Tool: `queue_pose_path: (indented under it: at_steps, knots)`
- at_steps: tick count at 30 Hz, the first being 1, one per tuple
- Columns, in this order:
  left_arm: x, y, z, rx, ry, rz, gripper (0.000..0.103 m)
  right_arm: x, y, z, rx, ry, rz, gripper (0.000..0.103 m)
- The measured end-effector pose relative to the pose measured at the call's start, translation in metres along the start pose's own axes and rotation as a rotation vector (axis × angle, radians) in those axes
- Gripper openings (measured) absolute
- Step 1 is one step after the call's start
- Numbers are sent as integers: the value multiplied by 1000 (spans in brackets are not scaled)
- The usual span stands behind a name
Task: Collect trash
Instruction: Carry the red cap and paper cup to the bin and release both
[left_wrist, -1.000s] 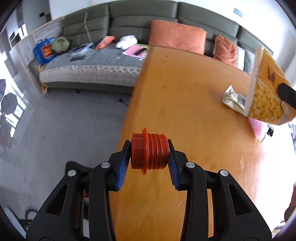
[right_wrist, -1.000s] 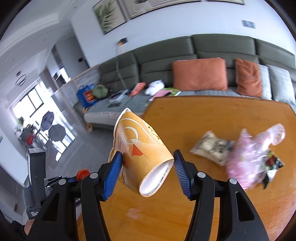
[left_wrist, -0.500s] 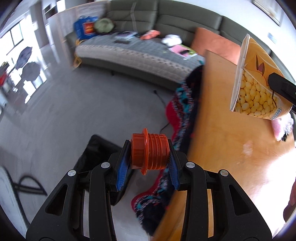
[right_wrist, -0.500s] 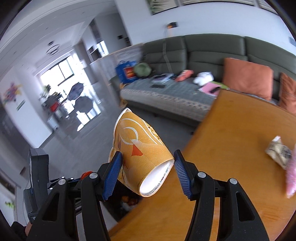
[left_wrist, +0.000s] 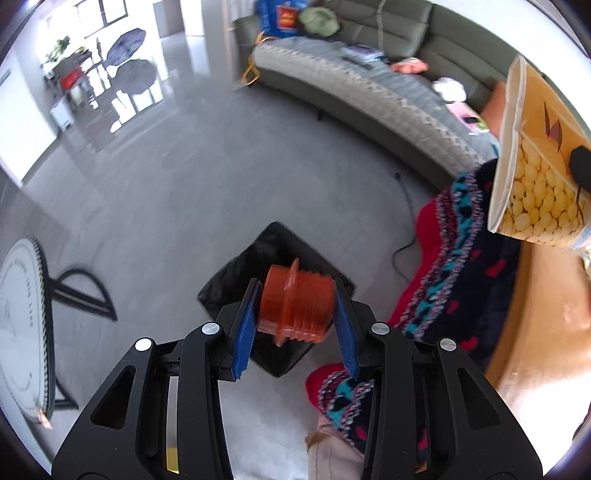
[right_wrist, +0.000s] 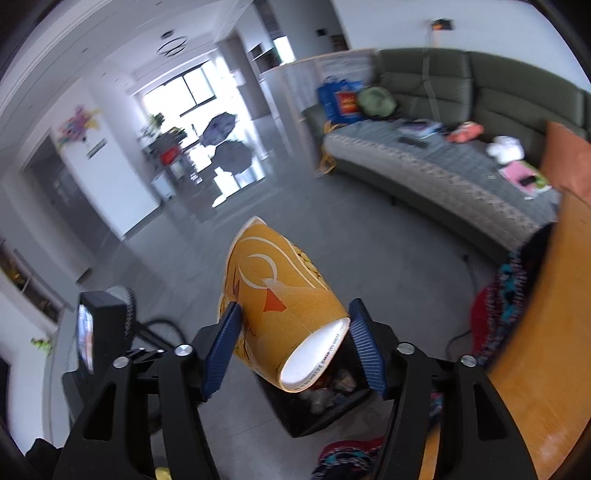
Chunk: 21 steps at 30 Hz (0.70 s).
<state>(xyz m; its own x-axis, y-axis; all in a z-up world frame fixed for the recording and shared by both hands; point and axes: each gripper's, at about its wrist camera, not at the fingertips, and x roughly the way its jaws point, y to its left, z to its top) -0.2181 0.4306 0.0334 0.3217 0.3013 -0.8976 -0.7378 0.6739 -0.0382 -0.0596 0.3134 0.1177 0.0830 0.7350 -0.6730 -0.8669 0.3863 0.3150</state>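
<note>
Left gripper (left_wrist: 295, 325): jaws opening, orange threaded cap (left_wrist: 295, 306) between them, over the black bin (left_wrist: 280, 258). Right gripper (right_wrist: 295, 347): jaws opening around the orange paper cup (right_wrist: 280, 299).

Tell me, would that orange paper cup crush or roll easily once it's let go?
Probably both. The paper cup looks thin-walled and empty, so likely light and easy to dent between the right gripper's opening jaws. Its round, tapered body would likely roll in a curve if it missed the black bin below.
</note>
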Motion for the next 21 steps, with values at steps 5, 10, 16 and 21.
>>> queue_pose_path:
  at_steps: [5, 10, 16, 21]
  knots:
    - [6, 20, 8, -36, -1, 92, 97, 34, 23, 19, -36, 22, -34, 76]
    - [5, 28, 12, -57, -10, 101, 97, 39, 28, 19, -39, 32, -27, 76]
    - [8, 29, 8, -62, 7, 78, 97, 36, 15, 14, -12, 45, -26, 76]
    - [5, 17, 12, -38, 6, 63, 97, 22, 1, 14, 16, 30, -37, 76]
